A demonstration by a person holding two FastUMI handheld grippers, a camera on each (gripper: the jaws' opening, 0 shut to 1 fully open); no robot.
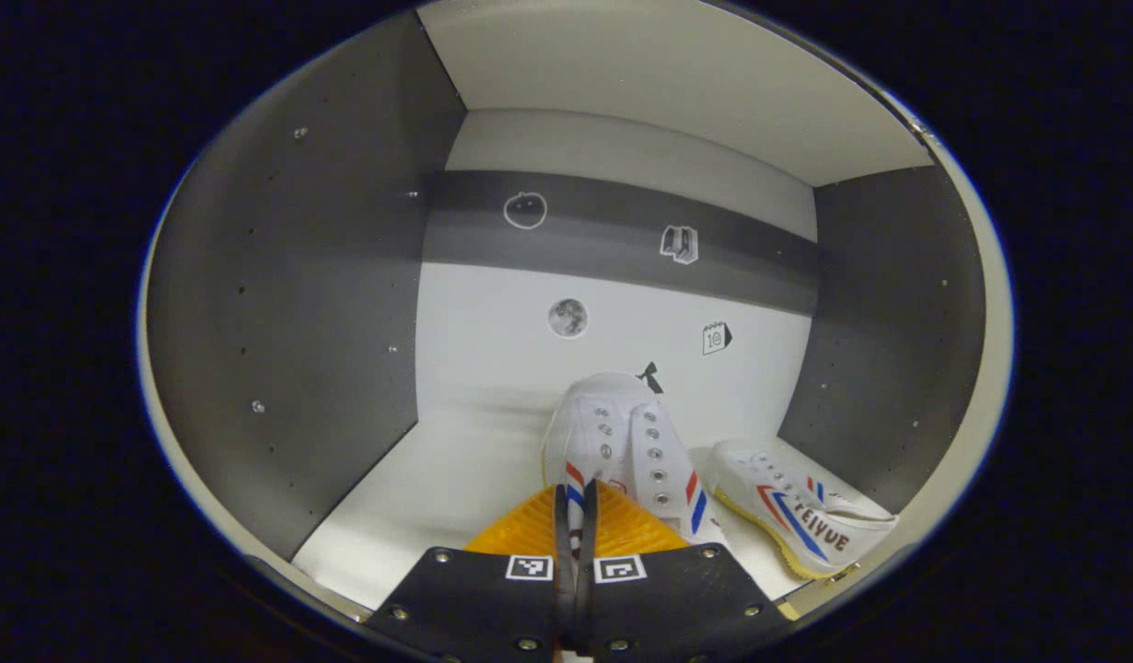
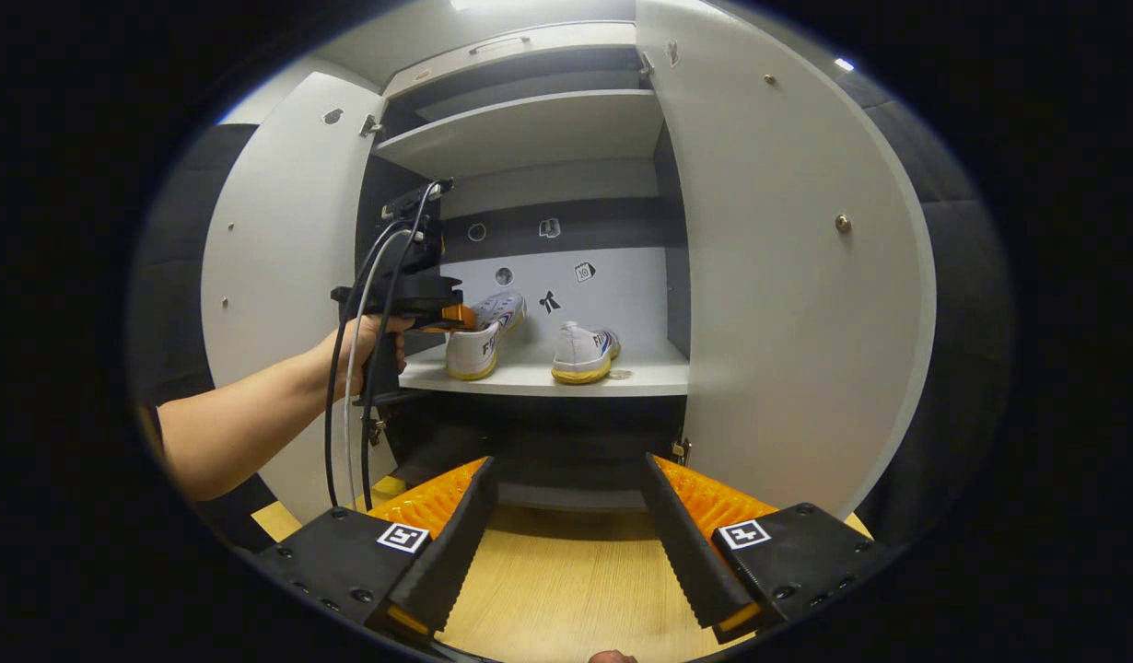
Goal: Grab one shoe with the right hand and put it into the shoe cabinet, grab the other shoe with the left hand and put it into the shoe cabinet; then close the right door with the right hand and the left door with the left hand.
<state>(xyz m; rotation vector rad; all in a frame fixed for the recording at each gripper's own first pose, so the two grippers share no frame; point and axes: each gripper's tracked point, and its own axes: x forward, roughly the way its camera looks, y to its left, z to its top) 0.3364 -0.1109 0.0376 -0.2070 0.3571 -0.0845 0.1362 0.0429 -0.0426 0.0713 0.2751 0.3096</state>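
In the left gripper view the left gripper (image 1: 576,516) reaches into the shoe cabinet (image 1: 290,304), its two fingers drawn almost together on the heel edge of a white shoe (image 1: 622,442) with red and blue stripes, whose toe points at the back wall; the shoe appears pinched between them, though the contact itself lies low in the view and is hard to make out. The other shoe (image 1: 797,511) lies just to the right on the same white shelf (image 1: 438,488), near the right inner wall, its side lettering facing the camera. The back wall carries several small stickers (image 1: 567,318) across a grey band and a white panel. The right gripper view stands farther back and gives what the close view cannot: both cabinet doors are open, the left door (image 2: 281,267) swung out on one side and the right door (image 2: 788,276) on the other, with an upper shelf (image 2: 530,129) above the shoes. There the held shoe (image 2: 482,336) is tilted, heel low at the shelf's front edge and toe raised, while the second shoe (image 2: 582,352) sits flat beside it, apart from it. A hand (image 2: 368,345) grips the left gripper's handle, with cables trailing down from it. The right gripper (image 2: 566,543) hangs wide open and empty over the wooden floor (image 2: 566,589) in front of the cabinet.
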